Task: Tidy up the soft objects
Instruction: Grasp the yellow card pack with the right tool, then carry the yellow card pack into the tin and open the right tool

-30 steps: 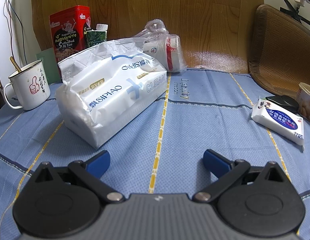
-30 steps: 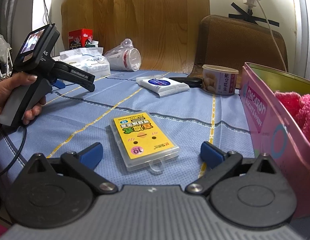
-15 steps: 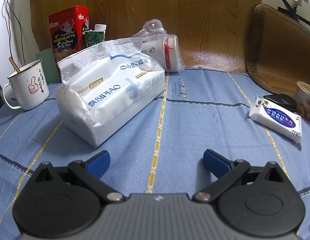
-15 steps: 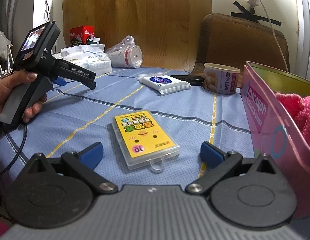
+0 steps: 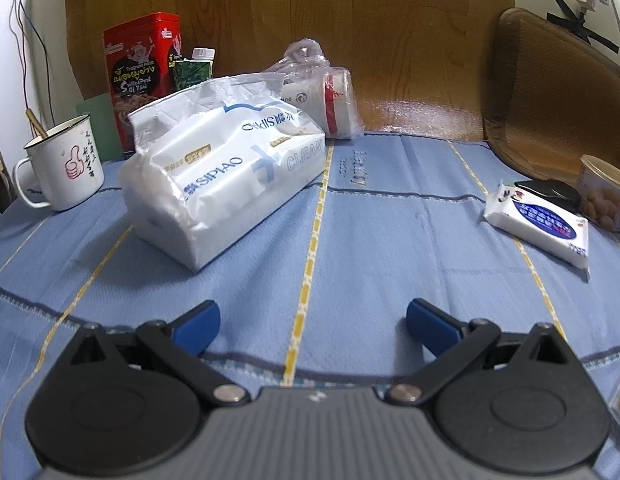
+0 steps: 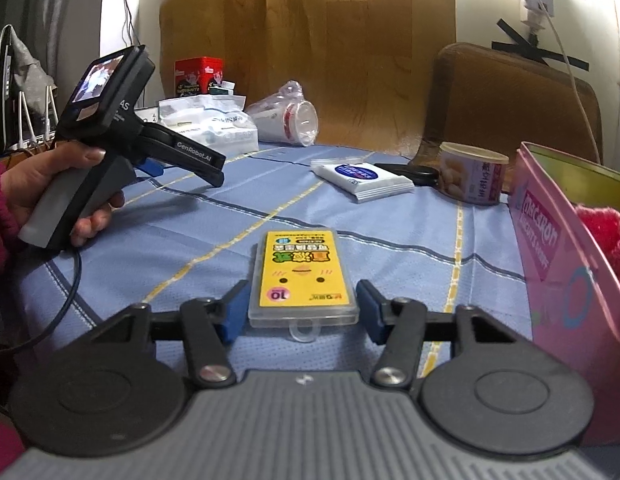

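Right gripper (image 6: 302, 312) jaws just closing around yellow card case (image 6: 301, 280), pads beside its edges, contact unclear. Left gripper (image 5: 313, 320) wide open, empty, above blue cloth (image 5: 370, 240).

Left gripper (image 5: 313, 318) sits at the bottom of the frame with its blue fingers (image 5: 196, 322) spread wide, nothing between them, just the blue cloth on the table (image 5: 370, 240) with its yellow stripes. A big white pack of SIPIAO tissues (image 5: 226, 172) lies left of centre, angled. Behind it at upper left there's a red tin (image 5: 144, 68) and a small green carton (image 5: 194, 68). A white enamel mug (image 5: 64, 164) with a thumbs-up print stands at far left, something sticking out of it. A cup in a plastic bag (image 5: 326, 92) lies tipped over at upper centre. A small wipes pack (image 5: 538, 226) is at right, next to a can (image 5: 604, 192) cut off by the edge.
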`<state>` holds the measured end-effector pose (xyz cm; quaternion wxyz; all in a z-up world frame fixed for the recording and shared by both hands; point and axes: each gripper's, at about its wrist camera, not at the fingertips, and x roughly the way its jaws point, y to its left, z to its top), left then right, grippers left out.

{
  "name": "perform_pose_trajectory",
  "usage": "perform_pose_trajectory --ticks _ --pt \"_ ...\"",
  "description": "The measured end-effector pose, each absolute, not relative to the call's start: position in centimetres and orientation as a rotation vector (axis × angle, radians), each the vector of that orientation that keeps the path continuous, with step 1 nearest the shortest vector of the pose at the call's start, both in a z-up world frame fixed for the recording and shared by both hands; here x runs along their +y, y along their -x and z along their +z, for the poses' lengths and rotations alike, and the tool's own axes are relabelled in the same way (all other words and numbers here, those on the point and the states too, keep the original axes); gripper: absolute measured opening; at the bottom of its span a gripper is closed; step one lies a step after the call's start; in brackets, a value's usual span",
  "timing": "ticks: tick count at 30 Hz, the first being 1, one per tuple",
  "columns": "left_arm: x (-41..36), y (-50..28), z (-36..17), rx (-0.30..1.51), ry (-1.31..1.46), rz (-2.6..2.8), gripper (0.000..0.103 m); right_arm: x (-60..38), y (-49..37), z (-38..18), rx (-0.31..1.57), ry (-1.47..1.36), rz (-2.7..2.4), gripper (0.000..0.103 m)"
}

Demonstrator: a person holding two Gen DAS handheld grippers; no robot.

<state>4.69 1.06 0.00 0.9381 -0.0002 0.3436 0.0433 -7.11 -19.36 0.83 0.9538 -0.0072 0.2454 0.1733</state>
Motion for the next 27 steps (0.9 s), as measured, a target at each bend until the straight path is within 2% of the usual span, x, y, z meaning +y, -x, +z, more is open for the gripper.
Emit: perform_pose_trajectory --ticks 2,6,9,12,16,18,22,25,27 --pt "1.1 -4.2 0.1 0.702 0.001 0.082 0.103 -19.5 7.1 0.8 0.497 0.005 0.353 0.06" --pt "0.9 -2.9 0.4 0.713 0.025 0.082 0.103 -19.5 7.1 0.7 0.505 0.0 0.366 0.079" --pt "0.5 -1.5 0.7 0.721 0.064 0.034 0.102 -19.2 7.1 0.7 0.507 0.009 0.38 0.085" --pt "-0.5 -0.1 1.1 0.74 0.116 -0.059 0.102 -18.9 6.8 0.7 0.506 0.015 0.382 0.085" --pt "-2.4 1.0 1.6 0.779 0.188 -0.224 0.098 -19.0 6.7 0.6 0.5 0.008 0.372 0.081" --pt "-3.3 1.3 1.8 0.808 0.233 -0.306 0.097 -19.3 6.8 0.7 0.494 0.0 0.369 0.059" --pt "-5.0 1.5 1.8 0.866 0.31 -0.445 0.097 -19.9 6.8 0.9 0.508 -0.054 0.379 0.059" --pt "-5.9 1.6 1.7 0.878 0.318 -0.473 0.078 -21.1 6.4 1.0 0.541 -0.214 0.438 0.059" --pt "-6.3 1.4 1.6 0.895 0.321 -0.491 0.046 -21.3 6.3 1.0 0.547 -0.257 0.446 0.059"
